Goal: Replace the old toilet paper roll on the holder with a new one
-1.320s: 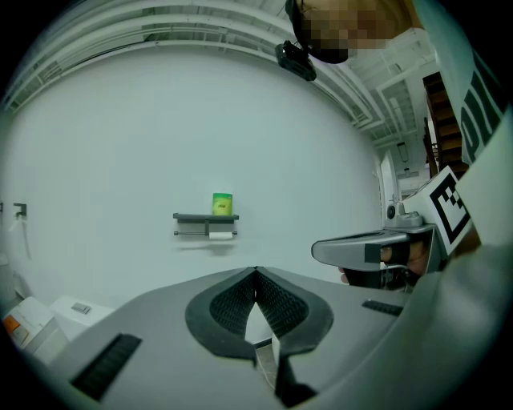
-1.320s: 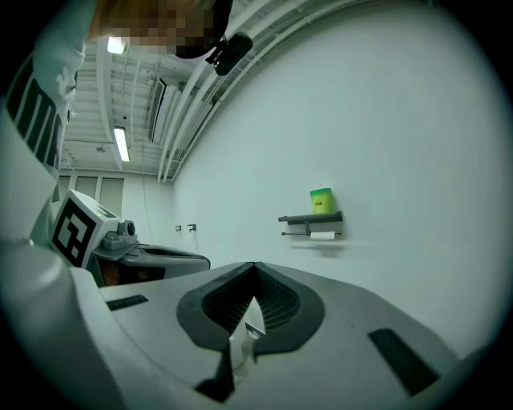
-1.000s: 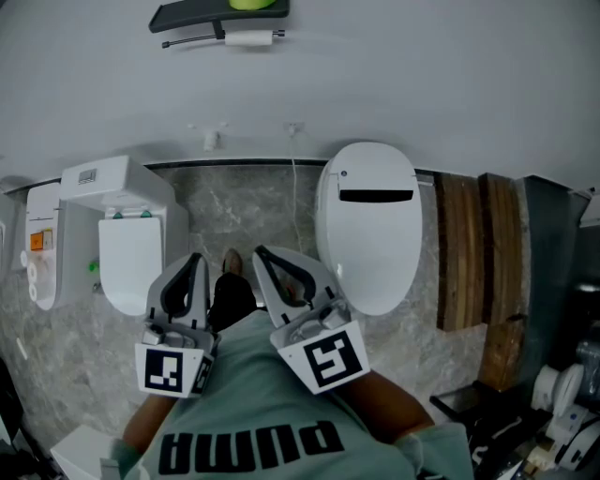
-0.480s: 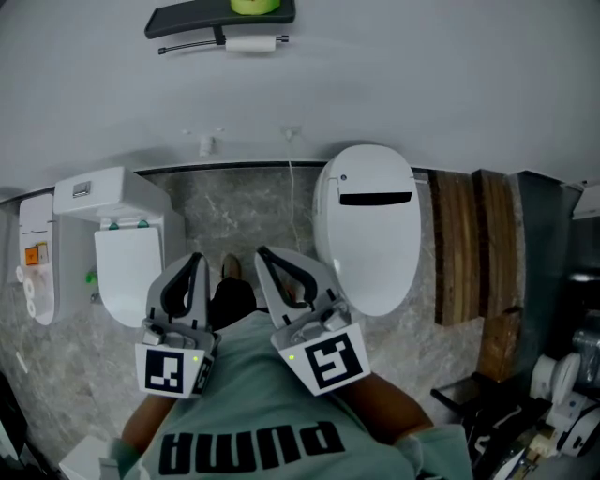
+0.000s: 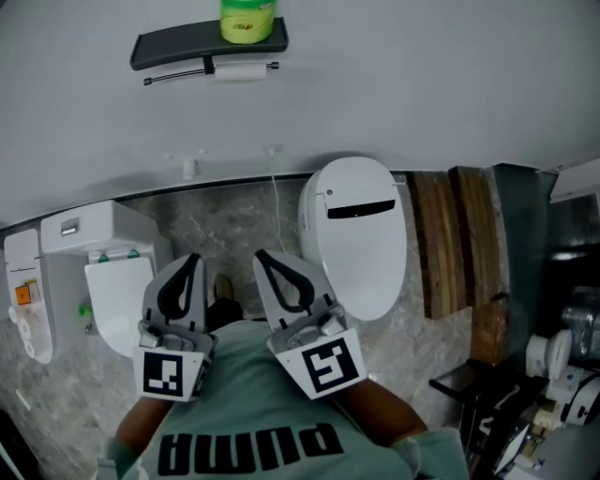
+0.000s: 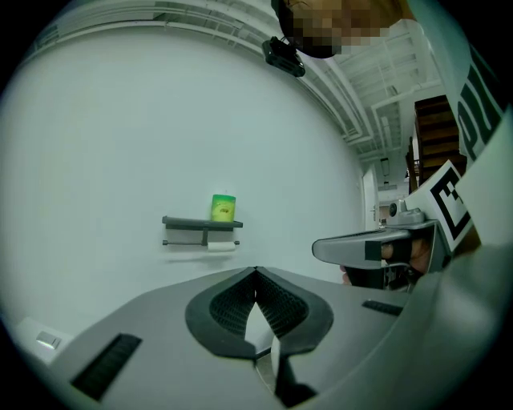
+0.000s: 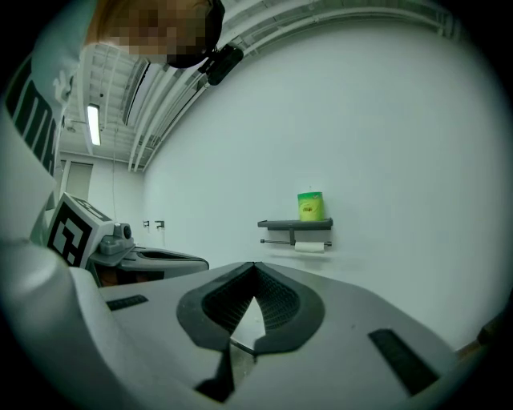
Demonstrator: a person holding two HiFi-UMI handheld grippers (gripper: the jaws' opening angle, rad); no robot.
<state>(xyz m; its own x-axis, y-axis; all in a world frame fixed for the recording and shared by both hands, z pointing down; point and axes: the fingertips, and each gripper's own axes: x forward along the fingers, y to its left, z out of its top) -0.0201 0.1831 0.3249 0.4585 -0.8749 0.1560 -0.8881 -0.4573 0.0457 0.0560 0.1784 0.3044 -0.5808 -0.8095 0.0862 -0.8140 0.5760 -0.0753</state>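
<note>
Near the top left of the head view, a dark shelf [image 5: 208, 44] hangs on the pale wall with a green tub [image 5: 247, 19] on it. Just under the shelf, the old paper roll [image 5: 239, 71] sits on a thin holder bar [image 5: 173, 77]. The roll looks small. Its long axis runs left to right across the frame, along the bar and flat to the wall. Low in the frame, the left claw [image 5: 194, 258] and the right claw [image 5: 260, 253] are held close to the person's chest, well apart from the roll.

Seen from the left gripper view, that claw's jaws meet at the tips with nothing between them. The roll appears left of centre, level and side-on.

Seen from the right gripper view, those jaws are also pressed together and empty. The roll lies right of centre, again level.

The step in hand looks like the approach. To do it well, close in on the wall squarely, open one claw before arriving, and pinch the roll across its width. Then slide it off along the bar's line. Which end of the bar is free I cannot tell.
</note>
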